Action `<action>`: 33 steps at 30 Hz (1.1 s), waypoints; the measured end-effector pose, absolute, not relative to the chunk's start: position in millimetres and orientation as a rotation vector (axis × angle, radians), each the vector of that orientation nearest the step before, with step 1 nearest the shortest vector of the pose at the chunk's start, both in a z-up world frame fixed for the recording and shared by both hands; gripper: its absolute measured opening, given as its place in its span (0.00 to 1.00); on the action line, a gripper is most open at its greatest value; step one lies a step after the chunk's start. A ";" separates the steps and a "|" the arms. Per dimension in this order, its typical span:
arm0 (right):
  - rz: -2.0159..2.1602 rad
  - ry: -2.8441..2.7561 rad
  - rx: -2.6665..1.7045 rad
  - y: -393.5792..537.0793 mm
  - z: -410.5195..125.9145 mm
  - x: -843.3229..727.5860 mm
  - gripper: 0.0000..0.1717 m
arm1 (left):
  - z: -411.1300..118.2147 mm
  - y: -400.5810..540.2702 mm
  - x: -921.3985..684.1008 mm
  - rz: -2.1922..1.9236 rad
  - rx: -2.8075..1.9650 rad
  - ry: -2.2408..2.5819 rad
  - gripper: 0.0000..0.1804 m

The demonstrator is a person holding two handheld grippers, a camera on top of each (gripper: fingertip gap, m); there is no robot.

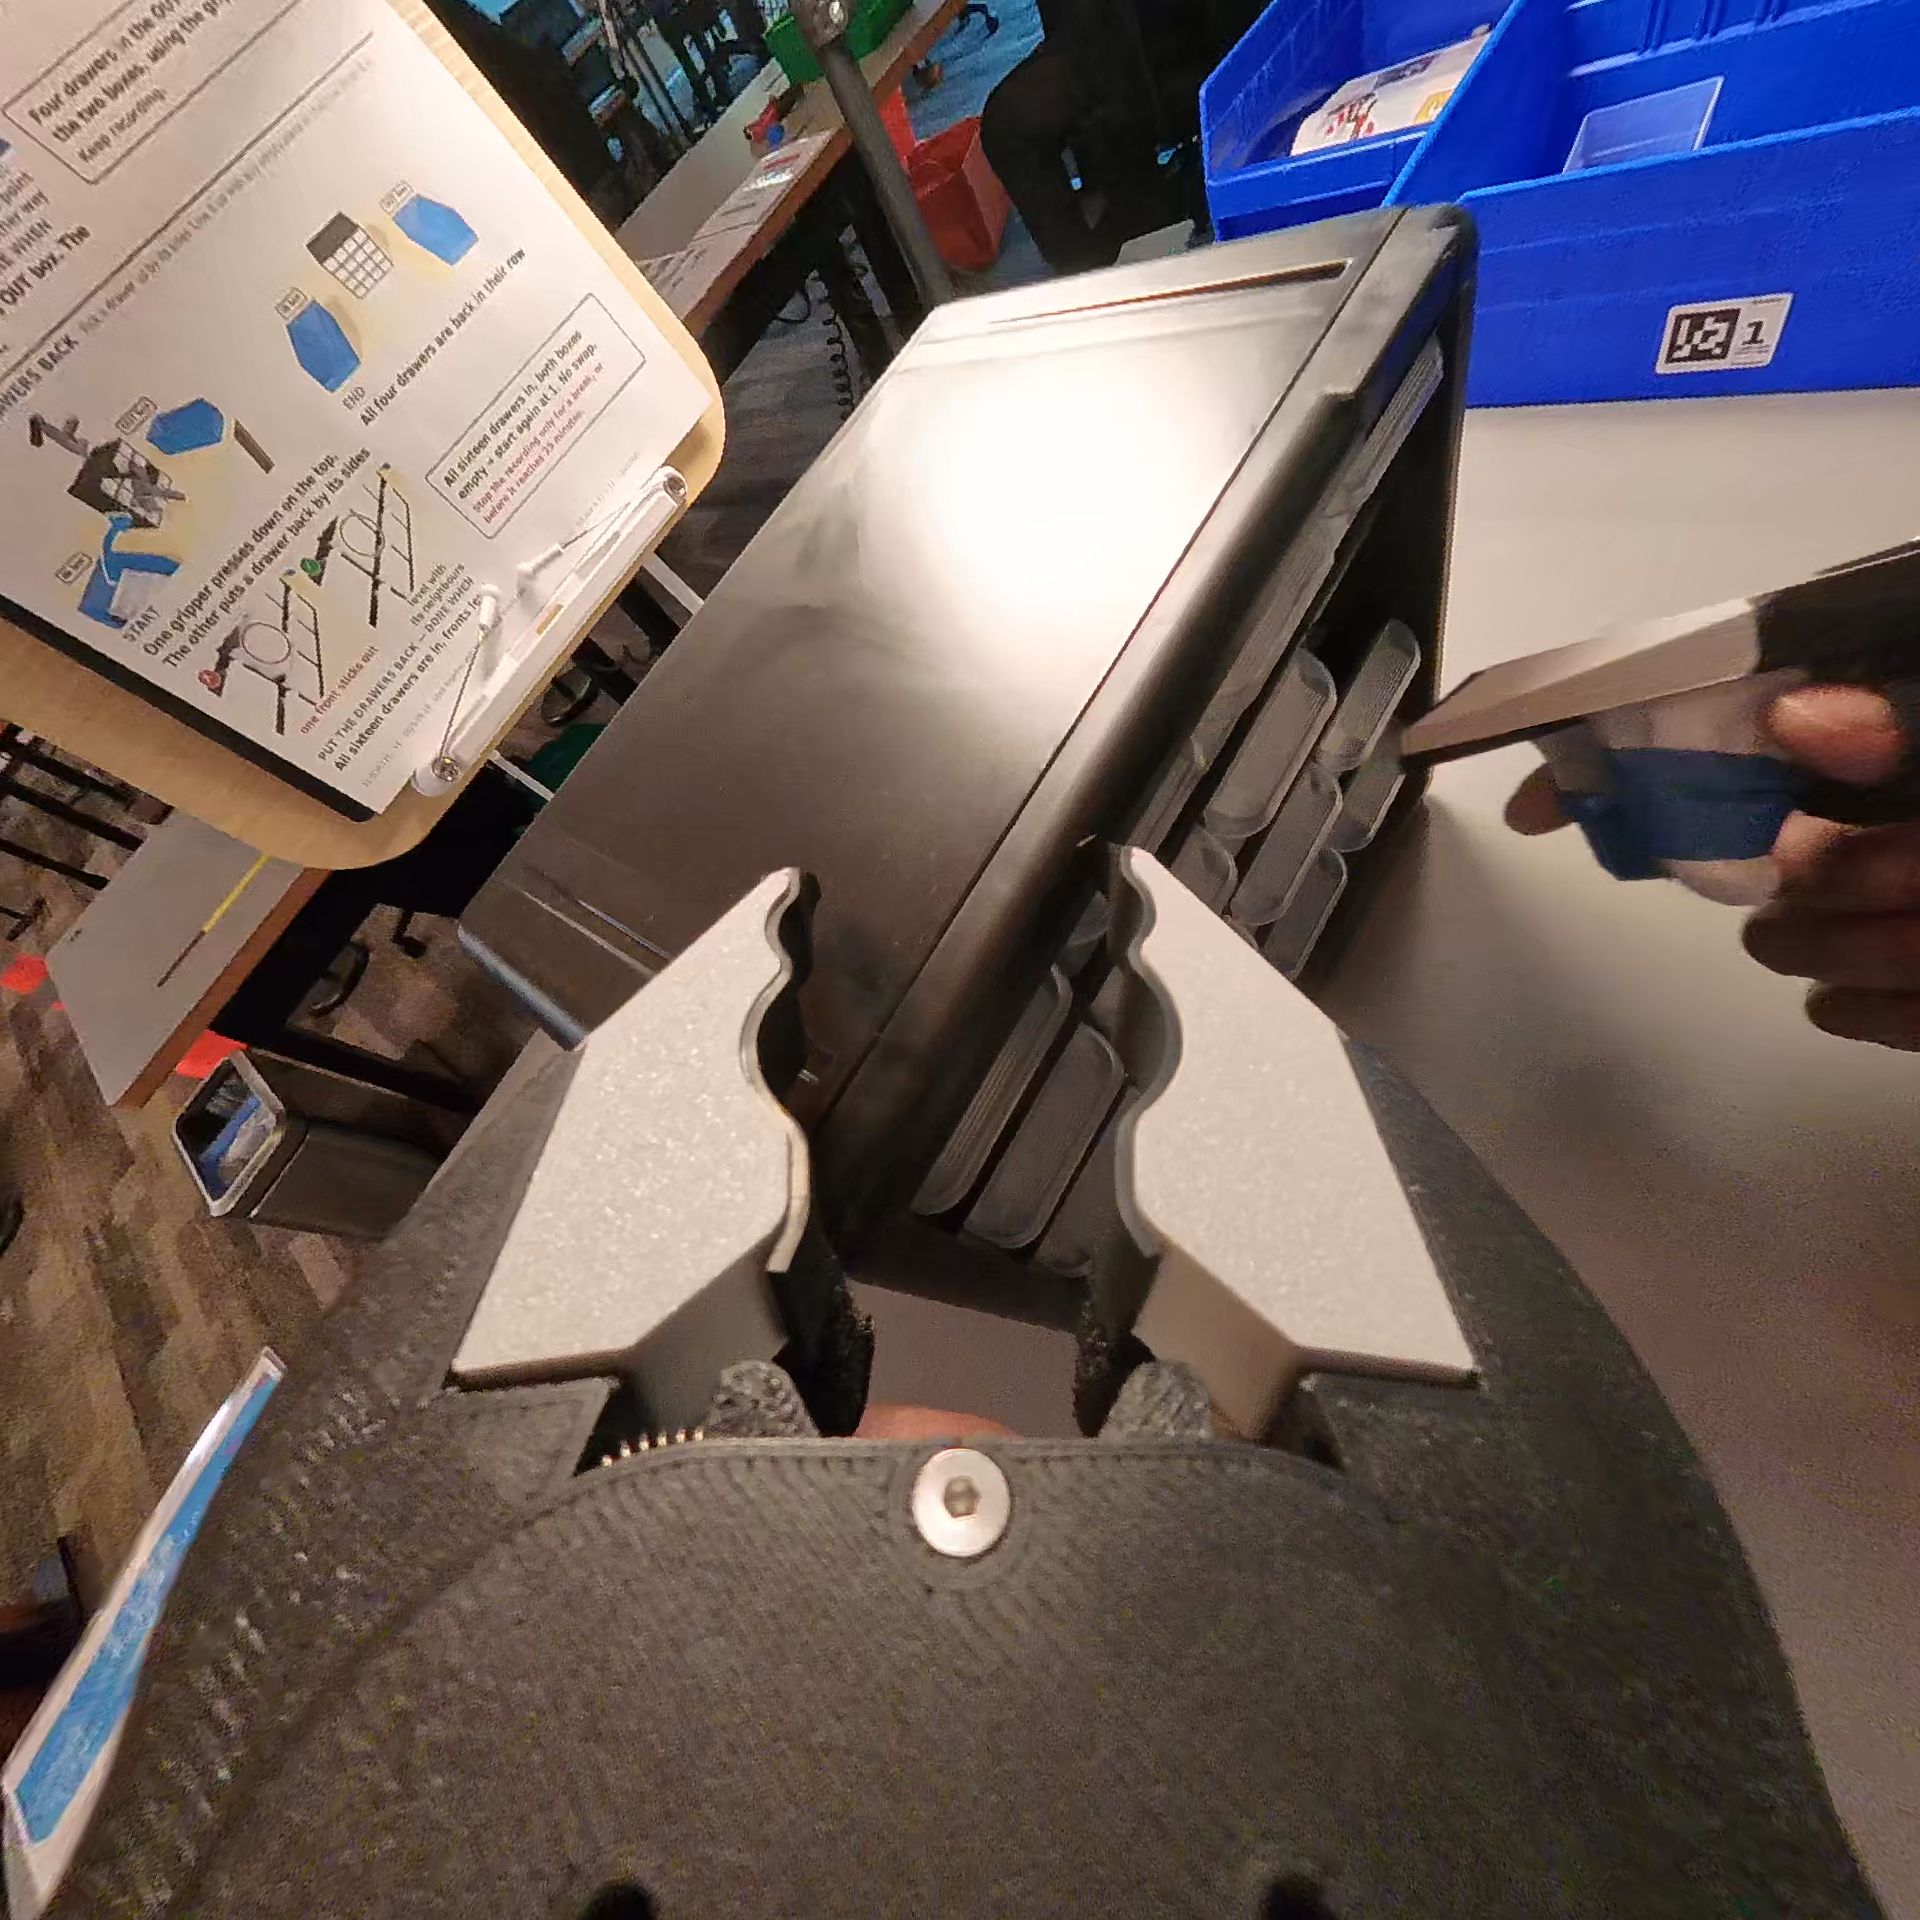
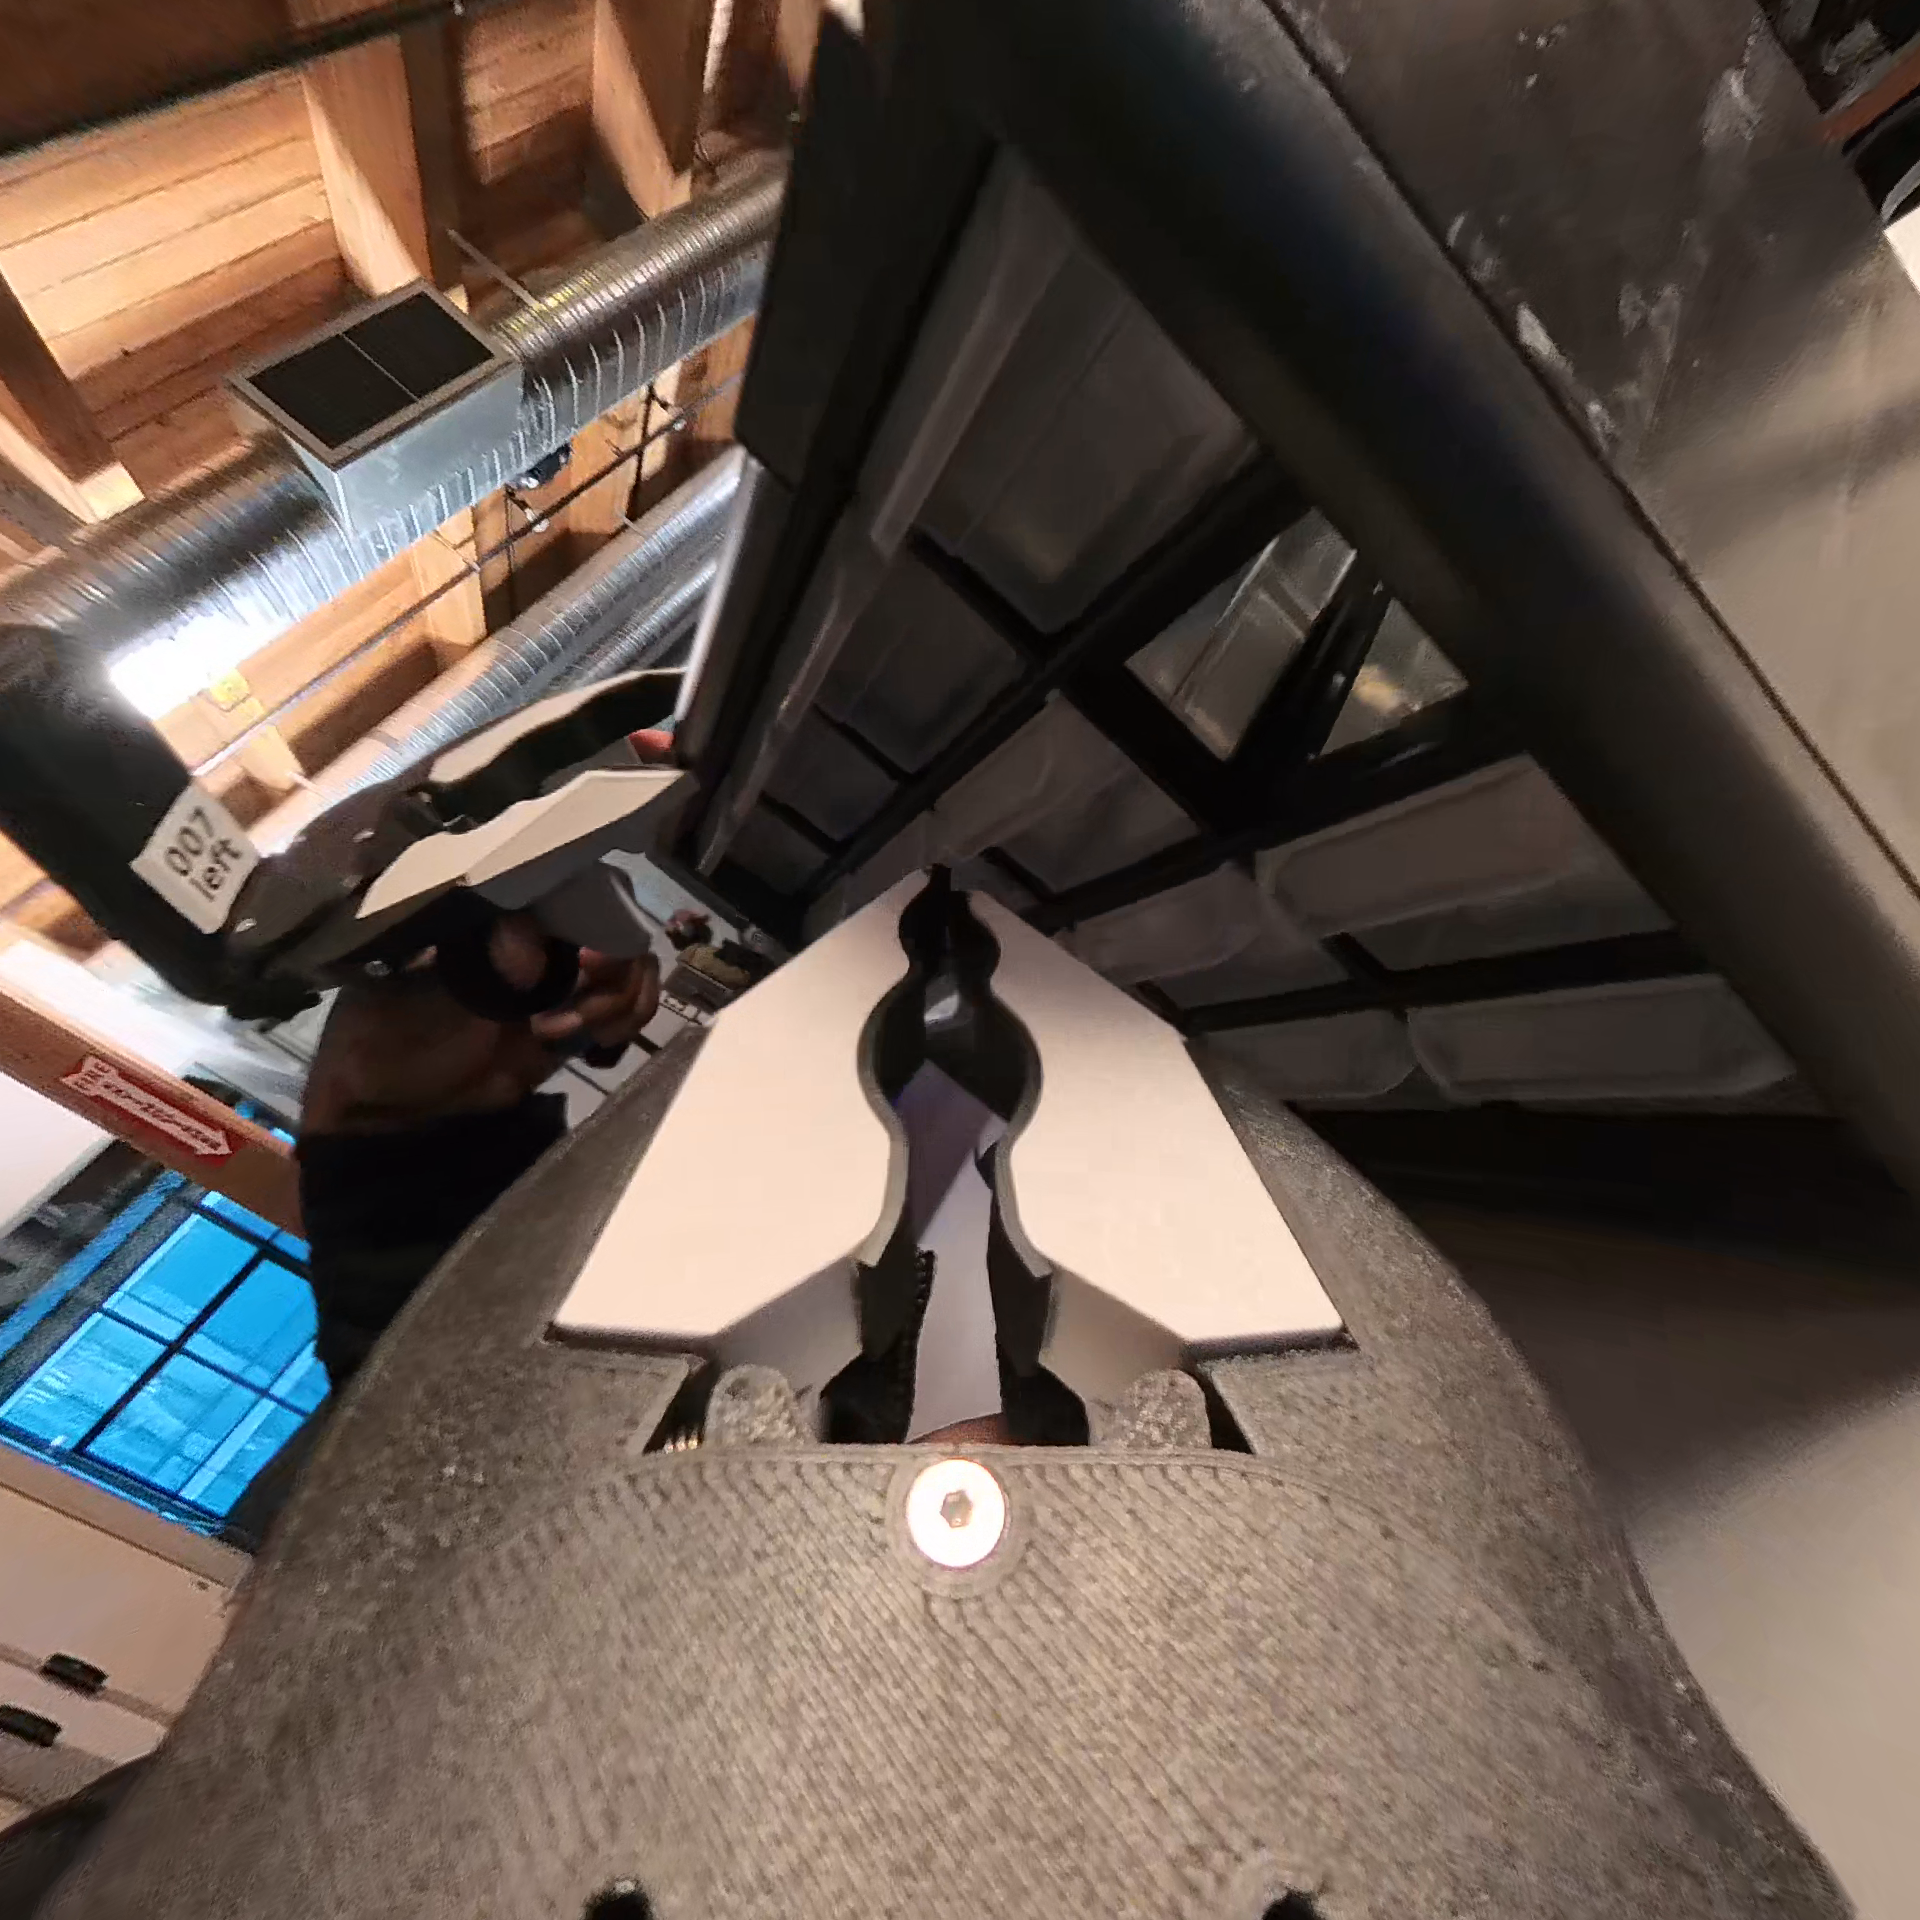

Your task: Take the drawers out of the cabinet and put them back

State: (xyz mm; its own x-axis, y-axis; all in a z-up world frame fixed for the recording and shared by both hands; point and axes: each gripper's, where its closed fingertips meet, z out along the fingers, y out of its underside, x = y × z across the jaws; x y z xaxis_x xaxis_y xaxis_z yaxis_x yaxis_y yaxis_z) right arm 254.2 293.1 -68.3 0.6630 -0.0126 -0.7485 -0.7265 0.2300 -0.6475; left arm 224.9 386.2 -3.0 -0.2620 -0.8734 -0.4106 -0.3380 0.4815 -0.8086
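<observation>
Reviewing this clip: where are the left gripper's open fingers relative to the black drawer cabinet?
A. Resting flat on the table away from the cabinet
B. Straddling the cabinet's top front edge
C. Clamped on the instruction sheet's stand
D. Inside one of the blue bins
B. The left gripper has its fingers spread, one over the black drawer cabinet's top panel and the other in front of the clear drawers.

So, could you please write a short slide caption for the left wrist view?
Open left gripper straddles the top front edge of the black drawer cabinet; the right gripper reaches its clear drawers.
</observation>
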 end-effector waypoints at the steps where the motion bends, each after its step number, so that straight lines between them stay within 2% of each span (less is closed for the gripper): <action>1: 0.561 0.719 -1.247 290.2 -67.6 251.2 0.01 | -1.7 385.1 224.9 -0.740 -1.005 1.822 0.31; 9: 0.577 0.693 -1.277 298.1 -65.9 248.1 0.06 | 6.7 389.7 218.9 -0.750 -0.981 1.801 0.29; 17: 0.549 0.676 -1.309 302.6 -74.5 245.8 0.06 | -11.0 407.5 207.1 -0.648 -0.942 1.887 0.33; 33: 0.552 0.677 -1.310 306.4 -73.6 247.7 0.08 | -10.9 410.6 208.0 -0.684 -0.988 1.868 0.28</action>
State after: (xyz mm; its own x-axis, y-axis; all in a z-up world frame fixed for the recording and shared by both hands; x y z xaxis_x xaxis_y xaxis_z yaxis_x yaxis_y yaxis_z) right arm 247.7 306.4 -73.6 0.6908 -0.0086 -0.7230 -0.7098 0.1822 -0.6804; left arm 208.0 410.6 -10.9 -0.2878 -0.8458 -0.4491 -0.3556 0.5298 -0.7700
